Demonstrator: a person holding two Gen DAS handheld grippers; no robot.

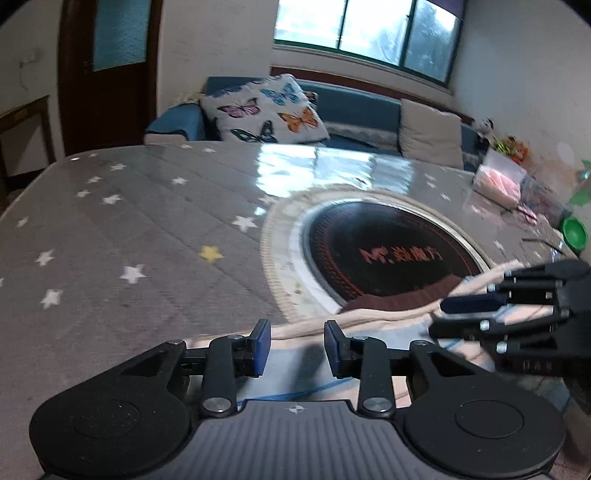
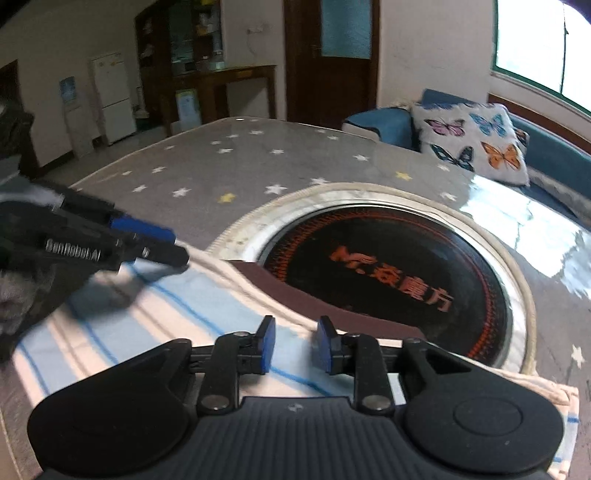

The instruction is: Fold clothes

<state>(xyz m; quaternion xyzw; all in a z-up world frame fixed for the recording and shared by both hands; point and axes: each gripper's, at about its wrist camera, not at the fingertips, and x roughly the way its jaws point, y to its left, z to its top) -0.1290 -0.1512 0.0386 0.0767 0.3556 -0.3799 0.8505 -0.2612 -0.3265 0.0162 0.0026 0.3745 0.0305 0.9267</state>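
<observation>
- Lying flat at the near edge of the table (image 2: 207,166), a folded cloth (image 2: 155,310) with pale blue and cream stripes is seen below both grippers.
- The cloth's far edge is shown running diagonally, from beside the left gripper (image 2: 177,247) towards the right-hand corner of the right wrist view; part of that edge overlaps a dark brown strip (image 2: 314,302) and the rim of the round black hotplate (image 2: 388,273) set into the table.
- The left gripper (image 1: 297,347) is held with its jaws parted and nothing between the blue pads; the cloth's cream hem (image 1: 369,317) is visible just beyond the fingertips.
- The right gripper (image 2: 293,345) is likewise seen with a gap between its pads, hovering over the cloth near its far edge, with no fabric pinched.
- In the left wrist view, the right gripper (image 1: 465,314) is seen from the side at the right margin, over the bunched cream edge of the cloth; whether it touches the fabric cannot be told.
- Beyond the hotplate, a wide stretch of grey, star-printed table cover (image 1: 110,229) is left bare on the far left side.
- The far right corner of the table is taken up by plastic bags (image 1: 517,184) and a green bowl (image 1: 574,232).
- A blue sofa (image 1: 354,107) with a butterfly cushion (image 1: 266,110) is set against the table's far edge, under a window (image 1: 369,29).
</observation>
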